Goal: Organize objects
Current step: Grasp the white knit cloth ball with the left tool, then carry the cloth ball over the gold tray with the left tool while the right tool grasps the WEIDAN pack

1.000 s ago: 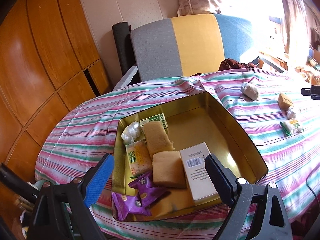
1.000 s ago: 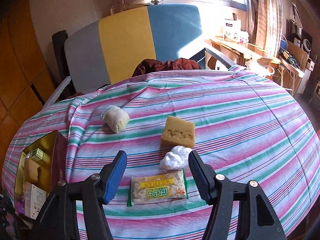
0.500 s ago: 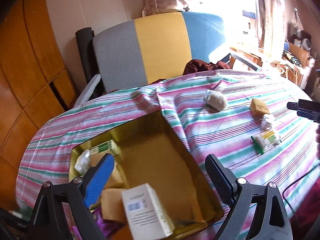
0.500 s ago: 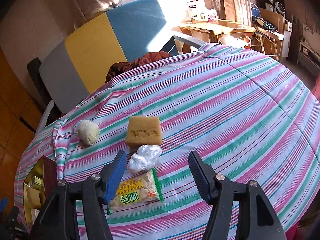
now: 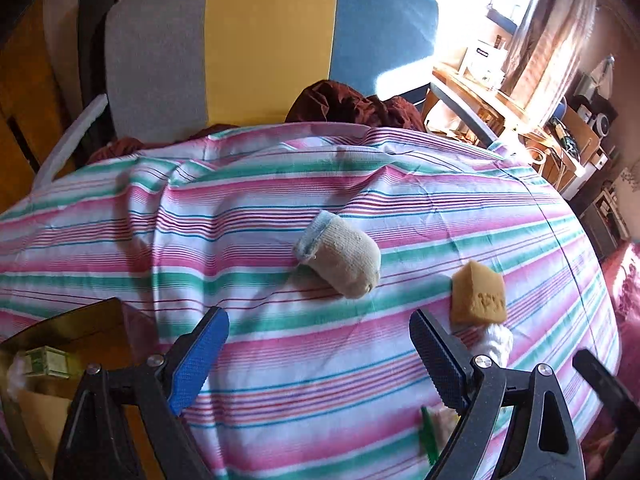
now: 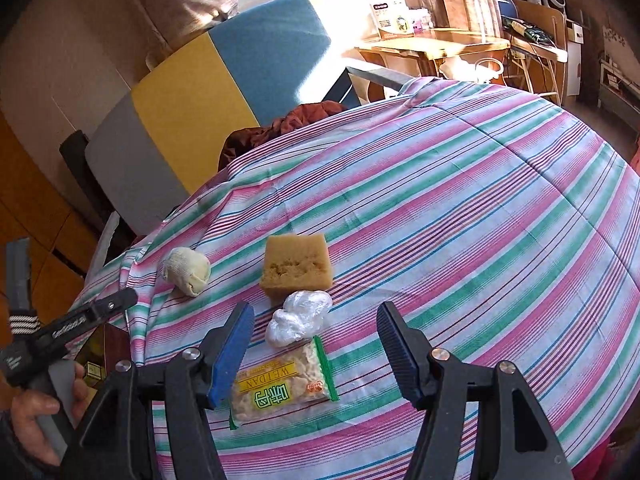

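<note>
The right gripper (image 6: 316,354) is wide open and holds nothing. The snack pack (image 6: 282,390) lies flat on the cloth (image 6: 460,240), right under the gap between the two fingers, a bit toward the blue finger. Its long side runs across, from one finger to the other, so I think the fingers would need to turn or close on its short side.

Just past the pack is a plastic ball (image 6: 298,318), touching the pack's far edge. Past that sits the sponge (image 6: 296,266). The sock ball (image 6: 187,272) lies left of the sponge, well apart.

The left gripper (image 5: 320,356) is open and empty too. It points at the sock ball (image 5: 340,258), which is ahead of its fingers. The right gripper is nearer the pack.

Only the left view shows the box (image 5: 60,344), left of the pack, with things inside. It mostly hides the pack. The right view shows the whole pack.
</note>
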### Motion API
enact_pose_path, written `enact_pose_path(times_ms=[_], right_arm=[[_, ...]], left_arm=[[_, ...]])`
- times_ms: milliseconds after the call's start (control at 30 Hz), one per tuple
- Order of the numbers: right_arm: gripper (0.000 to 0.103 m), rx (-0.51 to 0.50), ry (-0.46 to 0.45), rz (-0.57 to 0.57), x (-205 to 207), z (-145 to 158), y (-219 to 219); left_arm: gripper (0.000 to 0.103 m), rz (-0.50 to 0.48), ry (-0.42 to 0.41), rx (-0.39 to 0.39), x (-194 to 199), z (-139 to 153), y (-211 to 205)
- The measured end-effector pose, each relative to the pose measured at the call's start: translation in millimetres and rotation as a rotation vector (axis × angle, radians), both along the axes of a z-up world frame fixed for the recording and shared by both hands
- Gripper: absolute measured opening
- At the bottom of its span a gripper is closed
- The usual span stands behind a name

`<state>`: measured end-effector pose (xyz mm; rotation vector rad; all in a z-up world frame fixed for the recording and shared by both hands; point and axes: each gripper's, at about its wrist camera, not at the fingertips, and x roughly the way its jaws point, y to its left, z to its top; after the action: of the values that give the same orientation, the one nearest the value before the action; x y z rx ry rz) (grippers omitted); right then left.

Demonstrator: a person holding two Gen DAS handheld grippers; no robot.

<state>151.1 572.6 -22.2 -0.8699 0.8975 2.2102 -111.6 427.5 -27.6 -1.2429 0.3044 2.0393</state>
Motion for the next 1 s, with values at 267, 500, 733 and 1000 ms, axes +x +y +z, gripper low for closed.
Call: enact_pose_path(times_ms=[267,500,733,1000], right_arm=[[0.065,-0.046,0.032,-0.030,6.3,-2.5,13.0],[0.065,-0.068,0.037,-0.076,14.9,-8.0,25.0],[0.065,-0.099,0.015,-0.097,15.0,-18.7,30.5],[0.065,-0.144,-0.057,0.157,-26.3,-36.3,0.8]], left_arm=[[0.093,0.149,-0.212,0.018,-50.4,-51.6,54.3],[0.066,0.110,-0.156,0.017,-42.3,-59.5,61.5],[0.065,0.003,-0.079,0.026,0.2,-37.8,20.0],[0.066,-0.060,-0.039,0.047,48.8,-10.4,-40.0]])
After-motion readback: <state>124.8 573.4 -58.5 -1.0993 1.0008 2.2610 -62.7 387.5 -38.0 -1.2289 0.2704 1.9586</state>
